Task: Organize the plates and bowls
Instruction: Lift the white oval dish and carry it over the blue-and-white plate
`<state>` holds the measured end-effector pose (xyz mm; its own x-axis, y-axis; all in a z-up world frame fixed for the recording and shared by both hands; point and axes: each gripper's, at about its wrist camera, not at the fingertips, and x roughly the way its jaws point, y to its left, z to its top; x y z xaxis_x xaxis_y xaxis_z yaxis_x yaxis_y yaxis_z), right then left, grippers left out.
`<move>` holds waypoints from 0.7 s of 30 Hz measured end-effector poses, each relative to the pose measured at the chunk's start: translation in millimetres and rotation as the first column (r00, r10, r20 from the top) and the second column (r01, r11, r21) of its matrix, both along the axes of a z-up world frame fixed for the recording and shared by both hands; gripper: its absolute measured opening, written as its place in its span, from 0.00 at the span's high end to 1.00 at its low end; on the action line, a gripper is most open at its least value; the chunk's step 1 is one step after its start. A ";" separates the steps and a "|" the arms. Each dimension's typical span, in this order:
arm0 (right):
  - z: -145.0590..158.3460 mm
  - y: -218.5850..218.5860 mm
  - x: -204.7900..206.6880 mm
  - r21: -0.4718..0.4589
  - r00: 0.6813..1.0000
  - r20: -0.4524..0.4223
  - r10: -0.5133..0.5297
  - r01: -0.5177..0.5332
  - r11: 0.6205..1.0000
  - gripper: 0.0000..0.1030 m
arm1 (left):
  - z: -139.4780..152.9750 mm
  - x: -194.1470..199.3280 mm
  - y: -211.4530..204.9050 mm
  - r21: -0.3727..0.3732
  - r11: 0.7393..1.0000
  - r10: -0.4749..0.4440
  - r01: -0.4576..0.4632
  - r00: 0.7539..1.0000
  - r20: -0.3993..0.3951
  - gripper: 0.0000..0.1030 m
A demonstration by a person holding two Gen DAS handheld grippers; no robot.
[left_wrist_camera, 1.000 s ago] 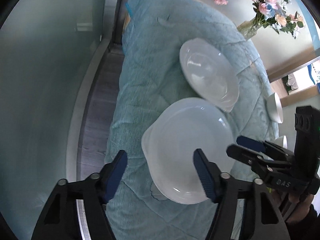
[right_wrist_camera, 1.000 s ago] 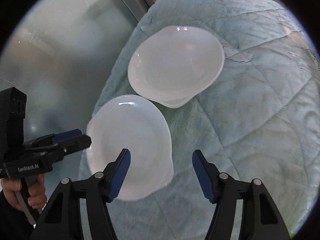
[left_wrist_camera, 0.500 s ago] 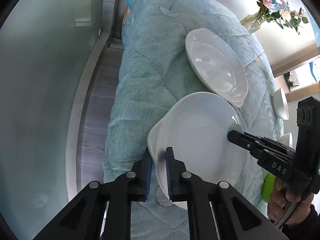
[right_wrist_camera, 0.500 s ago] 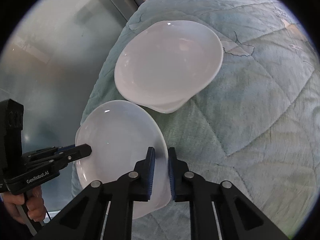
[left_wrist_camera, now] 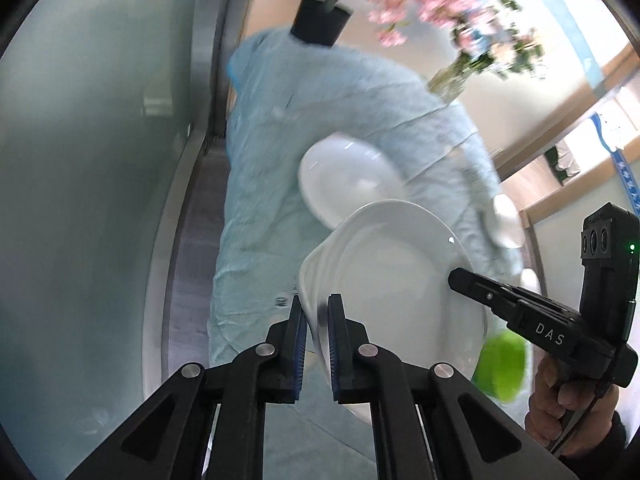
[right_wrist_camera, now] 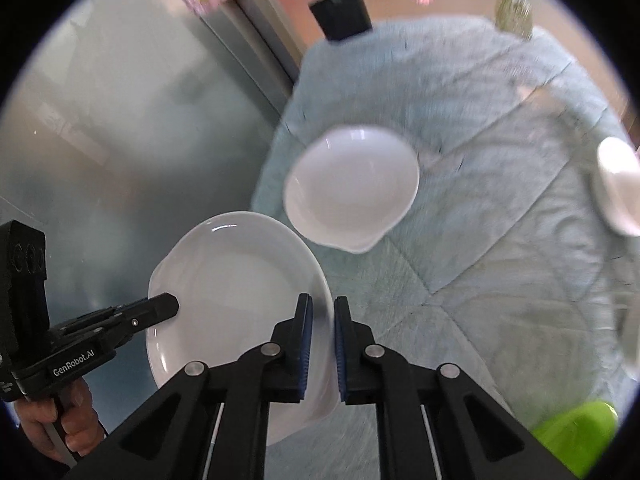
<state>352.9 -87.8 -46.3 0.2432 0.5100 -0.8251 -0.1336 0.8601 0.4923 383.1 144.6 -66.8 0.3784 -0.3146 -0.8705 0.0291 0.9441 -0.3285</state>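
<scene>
A large white plate (left_wrist_camera: 400, 280) is held up above the teal quilted tablecloth (left_wrist_camera: 280, 152) by both grippers. My left gripper (left_wrist_camera: 317, 320) is shut on its left rim. My right gripper (right_wrist_camera: 320, 320) is shut on its right rim; the plate (right_wrist_camera: 232, 292) shows there too. A second white deep plate (left_wrist_camera: 340, 176) lies on the cloth beyond it, also in the right wrist view (right_wrist_camera: 352, 188). A small white bowl (right_wrist_camera: 618, 188) sits at the right, seen too in the left wrist view (left_wrist_camera: 506, 220).
A black vase (right_wrist_camera: 344, 12) with pink flowers stands at the table's far end. A glass vase (left_wrist_camera: 448, 80) stands further right. A lime green object (right_wrist_camera: 576, 432) lies near the front edge. A frosted glass wall (left_wrist_camera: 88, 160) runs along the left.
Both grippers closed on the plate's rims from open a second ago, then lifted it off the cloth; the table now appears lower and farther away.
</scene>
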 end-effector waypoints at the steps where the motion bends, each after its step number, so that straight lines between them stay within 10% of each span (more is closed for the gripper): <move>1: 15.3 -4.5 -1.1 0.002 1.000 0.019 -0.007 0.007 1.000 0.91 | 14.3 -5.2 -2.8 -0.002 1.000 -0.004 0.004 1.000 0.016 0.95; 12: 159.3 -47.6 -55.5 0.033 0.985 0.149 -0.090 0.086 0.996 0.92 | 185.4 -94.9 -52.3 0.034 0.998 -0.053 0.047 0.981 0.188 0.94; 21: 212.0 -77.2 -124.7 0.033 0.970 0.216 -0.110 0.105 0.994 0.93 | 247.5 -186.4 -77.0 0.022 0.998 -0.067 0.064 0.971 0.228 0.94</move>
